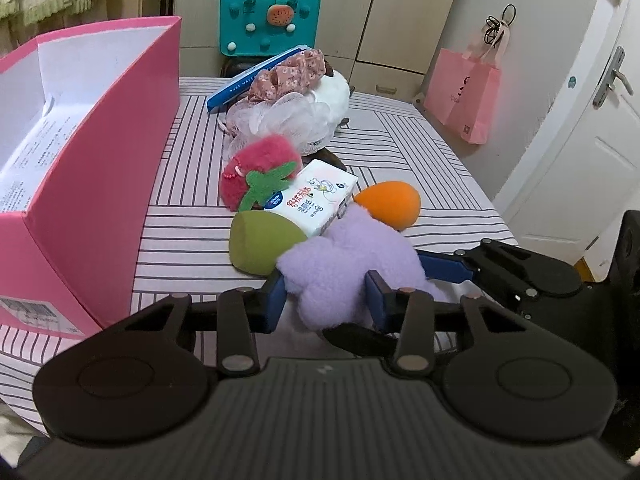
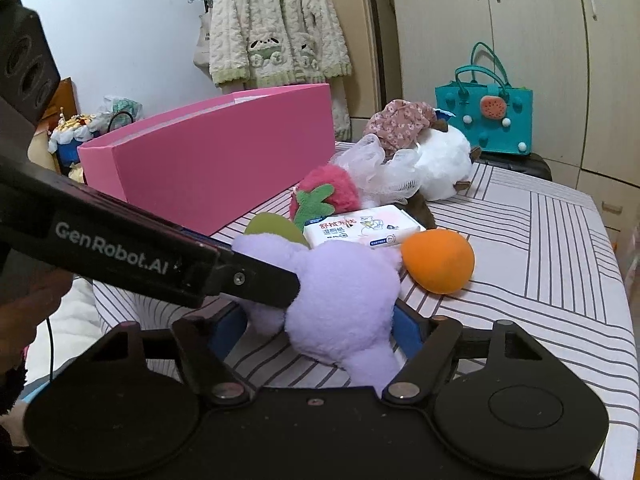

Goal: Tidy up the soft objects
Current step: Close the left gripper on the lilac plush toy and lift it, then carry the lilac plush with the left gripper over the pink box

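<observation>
A purple plush toy lies at the near edge of the striped table. My left gripper has its blue pads on both sides of it and is shut on it. My right gripper also closes around the same purple plush from the other side. The right gripper shows in the left wrist view, and the left gripper's arm crosses the right wrist view. Behind lie a green sponge, an orange sponge, a tissue pack and a red strawberry plush.
An open pink box stands on the table's left side. Further back lie a white mesh puff, a floral scrunchie and a white plush. A teal bag and a pink paper bag sit beyond the table.
</observation>
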The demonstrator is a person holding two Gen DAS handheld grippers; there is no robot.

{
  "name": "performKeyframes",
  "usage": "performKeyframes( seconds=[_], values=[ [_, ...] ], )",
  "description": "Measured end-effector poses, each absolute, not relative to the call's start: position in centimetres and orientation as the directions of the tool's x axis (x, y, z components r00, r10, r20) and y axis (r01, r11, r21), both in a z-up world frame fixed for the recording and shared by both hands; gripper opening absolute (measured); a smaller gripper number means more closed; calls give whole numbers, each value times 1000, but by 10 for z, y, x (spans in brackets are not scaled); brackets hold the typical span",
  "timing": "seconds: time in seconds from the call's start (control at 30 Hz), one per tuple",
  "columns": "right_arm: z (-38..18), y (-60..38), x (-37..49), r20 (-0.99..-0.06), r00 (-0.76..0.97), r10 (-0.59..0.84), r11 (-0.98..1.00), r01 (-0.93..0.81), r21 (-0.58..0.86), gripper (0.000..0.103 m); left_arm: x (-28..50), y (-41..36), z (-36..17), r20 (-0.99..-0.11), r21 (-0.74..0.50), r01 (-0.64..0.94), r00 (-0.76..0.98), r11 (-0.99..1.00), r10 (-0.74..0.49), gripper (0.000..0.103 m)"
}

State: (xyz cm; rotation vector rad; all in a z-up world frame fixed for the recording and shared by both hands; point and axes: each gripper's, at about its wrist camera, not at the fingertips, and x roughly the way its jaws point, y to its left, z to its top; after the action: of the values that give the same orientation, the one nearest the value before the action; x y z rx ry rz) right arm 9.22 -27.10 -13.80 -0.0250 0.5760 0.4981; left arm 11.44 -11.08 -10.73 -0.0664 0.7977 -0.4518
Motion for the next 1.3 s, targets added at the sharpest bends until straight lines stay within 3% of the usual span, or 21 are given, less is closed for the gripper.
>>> performKeyframes(
  seconds=[0.9,1.3],
  values=[
    [-121,-250,64,-531,734,423,883,-466,60,81,93,-85,-90,-679,-262,383,579,886,-451,41],
    [-90,-229,41,-615,684,392,890,-451,66,81,69,-59,-68,-703,-286,454,499,844,-507,41]
  ],
)
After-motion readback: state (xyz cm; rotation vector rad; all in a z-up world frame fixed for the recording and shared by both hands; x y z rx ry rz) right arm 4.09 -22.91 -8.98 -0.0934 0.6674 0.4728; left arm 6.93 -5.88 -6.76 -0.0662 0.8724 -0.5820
